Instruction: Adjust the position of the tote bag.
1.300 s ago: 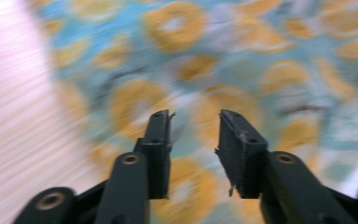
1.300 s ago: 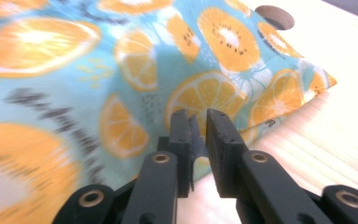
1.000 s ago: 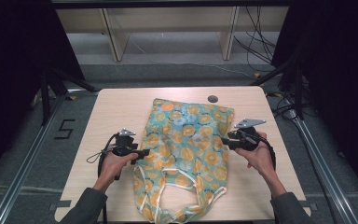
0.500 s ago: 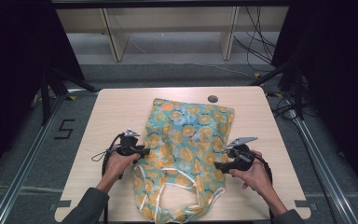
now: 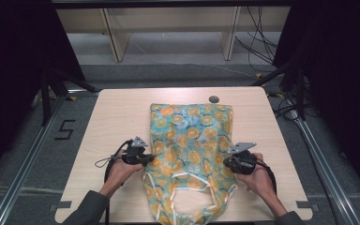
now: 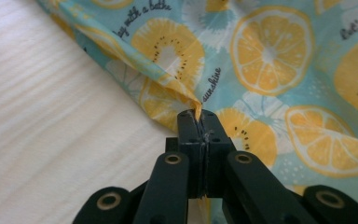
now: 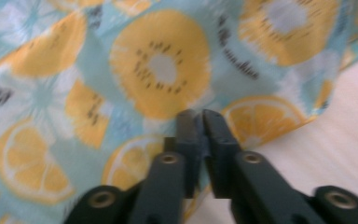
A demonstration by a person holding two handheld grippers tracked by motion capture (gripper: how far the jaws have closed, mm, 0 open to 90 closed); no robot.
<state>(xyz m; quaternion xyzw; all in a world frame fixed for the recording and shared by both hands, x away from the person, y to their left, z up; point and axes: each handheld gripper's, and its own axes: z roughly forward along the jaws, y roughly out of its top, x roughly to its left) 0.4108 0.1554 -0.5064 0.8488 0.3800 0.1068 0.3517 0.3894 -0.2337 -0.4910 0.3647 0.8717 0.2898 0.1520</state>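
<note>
While the bag (image 5: 190, 140) lies flat on the table (image 5: 112, 117), the left gripper (image 6: 198, 116) and right gripper (image 7: 200, 116) have just closed, each pinching its edge.

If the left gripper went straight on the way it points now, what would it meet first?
The left gripper is shut on the edge of the fruit-print cloth. Straight ahead lies more of that same cloth, flat on the table; it would probably push into it first.

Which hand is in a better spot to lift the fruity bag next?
Neither beats the other. The left gripper is shut on the bag at its left edge, and the right gripper is shut on its right edge, level with it. Lifting together looks best.
</note>
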